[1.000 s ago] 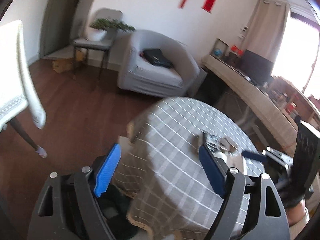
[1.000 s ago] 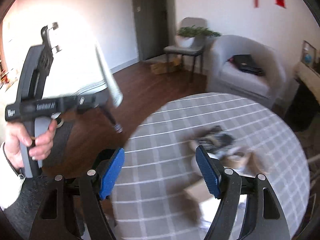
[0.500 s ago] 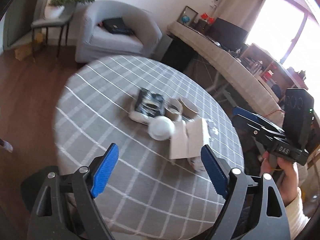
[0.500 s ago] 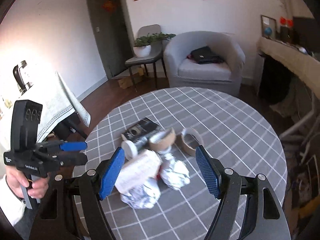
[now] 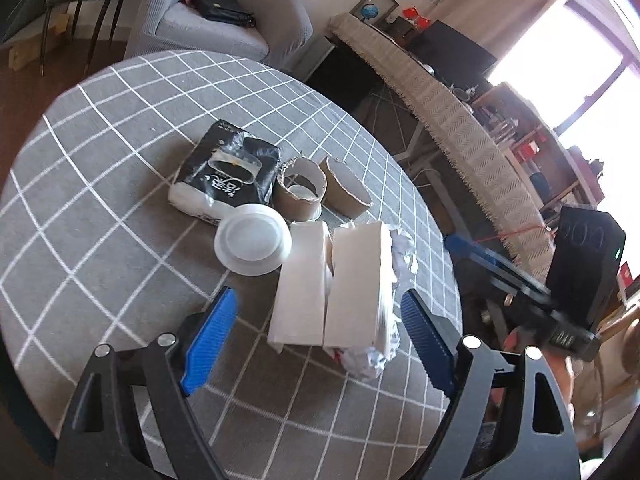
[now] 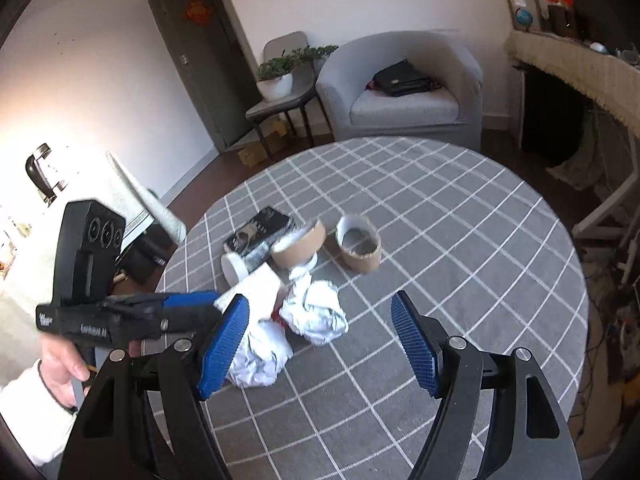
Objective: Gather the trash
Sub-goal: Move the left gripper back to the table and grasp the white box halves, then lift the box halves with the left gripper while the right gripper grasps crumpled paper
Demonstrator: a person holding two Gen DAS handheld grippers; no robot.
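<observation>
Trash lies in a heap on a round table with a grey checked cloth [image 5: 100,168]: a black and white plastic wrapper [image 5: 228,176], two cardboard tape rings [image 5: 300,190], a white lid [image 5: 252,240], an open white box [image 5: 332,284] and crumpled white paper [image 6: 316,312]. My left gripper [image 5: 316,340] is open and empty, just above the near end of the white box. My right gripper [image 6: 320,344] is open and empty, above the crumpled paper. Each gripper shows in the other's view.
A grey armchair [image 6: 404,88] with a black bag stands beyond the table. A chair with a potted plant [image 6: 280,76] is beside it. A long covered sideboard [image 5: 448,116] runs along the window side. A white-draped table [image 6: 132,208] stands near the door.
Both grippers have swung in from the table's sides and come closer to the trash heap, which now fills the middle of both views. Both stay open.
</observation>
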